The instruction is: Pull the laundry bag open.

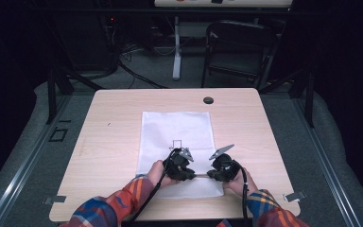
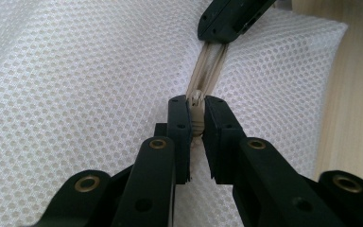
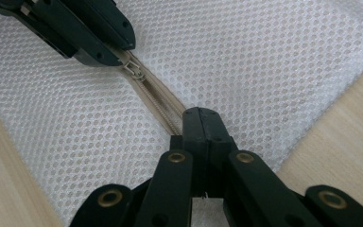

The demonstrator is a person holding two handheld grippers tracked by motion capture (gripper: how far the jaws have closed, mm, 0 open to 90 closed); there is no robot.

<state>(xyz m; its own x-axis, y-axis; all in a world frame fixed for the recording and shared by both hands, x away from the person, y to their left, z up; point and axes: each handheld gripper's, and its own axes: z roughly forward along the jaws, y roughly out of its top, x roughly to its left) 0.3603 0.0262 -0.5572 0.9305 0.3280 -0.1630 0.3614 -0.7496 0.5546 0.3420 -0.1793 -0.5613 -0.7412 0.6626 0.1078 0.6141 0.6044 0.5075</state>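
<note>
No words, labels, brands or numbers can be read anywhere. The white mesh bag (image 2: 75,71) carries a small dark square outline beyond the jaws, too small to make out.

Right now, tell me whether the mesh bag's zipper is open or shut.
Shut between the grippers: the zipper teeth run meshed from the slider, gripped by the left gripper, to the right gripper. Beyond them, cannot tell.

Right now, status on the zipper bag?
Left hand-held gripper shut on zipper pull. Right hand-held gripper shut on zipper tape. Mesh bag flat on table. Nothing in the way.
</note>
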